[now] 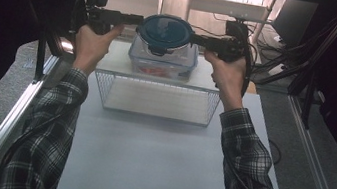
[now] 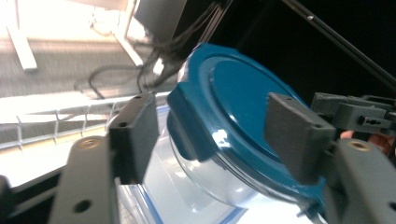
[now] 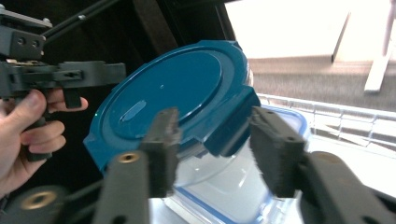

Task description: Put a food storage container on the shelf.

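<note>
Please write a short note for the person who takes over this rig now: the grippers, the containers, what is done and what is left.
Left gripper: jaws open around the round container's blue lid clip, pads apart from it.
Right gripper: jaws astride the opposite clip, grip unclear.
The round container sits on the rectangular container atop the wire basket.
Done: stacked.
Left: probably withdraw both grippers.

Dim room, harsh backlight
Far windows blew out white; the tabletop (image 1: 148,147) stayed evenly lit, and close tongs blurred softly.
</note>
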The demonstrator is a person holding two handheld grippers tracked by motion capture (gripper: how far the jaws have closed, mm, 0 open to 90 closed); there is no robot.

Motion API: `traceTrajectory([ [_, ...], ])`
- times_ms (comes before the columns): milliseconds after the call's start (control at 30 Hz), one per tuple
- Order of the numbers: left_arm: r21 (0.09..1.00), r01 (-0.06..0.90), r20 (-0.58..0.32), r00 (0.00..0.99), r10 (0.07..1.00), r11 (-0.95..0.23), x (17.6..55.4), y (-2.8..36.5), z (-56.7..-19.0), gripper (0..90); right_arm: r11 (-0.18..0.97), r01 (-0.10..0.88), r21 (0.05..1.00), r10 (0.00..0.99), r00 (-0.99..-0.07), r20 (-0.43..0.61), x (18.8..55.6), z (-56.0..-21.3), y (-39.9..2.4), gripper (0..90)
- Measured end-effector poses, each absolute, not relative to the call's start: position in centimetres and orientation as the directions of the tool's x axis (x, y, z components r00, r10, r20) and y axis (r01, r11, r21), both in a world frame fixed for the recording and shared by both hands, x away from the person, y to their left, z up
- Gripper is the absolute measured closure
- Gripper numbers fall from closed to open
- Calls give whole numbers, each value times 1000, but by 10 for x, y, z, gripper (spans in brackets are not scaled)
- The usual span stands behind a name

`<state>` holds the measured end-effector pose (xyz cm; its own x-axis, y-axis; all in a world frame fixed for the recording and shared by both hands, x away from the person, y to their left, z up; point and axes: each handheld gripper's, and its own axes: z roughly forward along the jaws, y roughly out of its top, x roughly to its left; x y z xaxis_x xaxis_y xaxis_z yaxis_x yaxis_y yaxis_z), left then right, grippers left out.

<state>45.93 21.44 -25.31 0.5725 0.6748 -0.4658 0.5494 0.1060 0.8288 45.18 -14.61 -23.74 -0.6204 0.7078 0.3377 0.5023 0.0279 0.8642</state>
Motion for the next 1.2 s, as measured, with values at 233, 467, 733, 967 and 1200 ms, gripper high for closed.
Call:
traceTrajectory([
  [233,890,456,-369,682,632,27,419,214,-275,143,109,444,889,648,-710,276,423,-266,-158,204],
  [467,909,407,-274,744,610,-89,373,204,-309,82,149,411,899,618,-749,239,393,-304,-165,100],
  [733,894,397,-230,803,550,-206,329,187,-360,60,224,365,904,600,-782,167,355,-346,-171,56],
  [967,876,428,-230,778,585,-224,290,183,-420,40,299,376,877,595,-792,137,323,-393,-183,19],
  [1200,840,484,-232,729,644,-246,253,187,-488,38,342,417,842,601,-786,146,296,-441,-199,12],
])
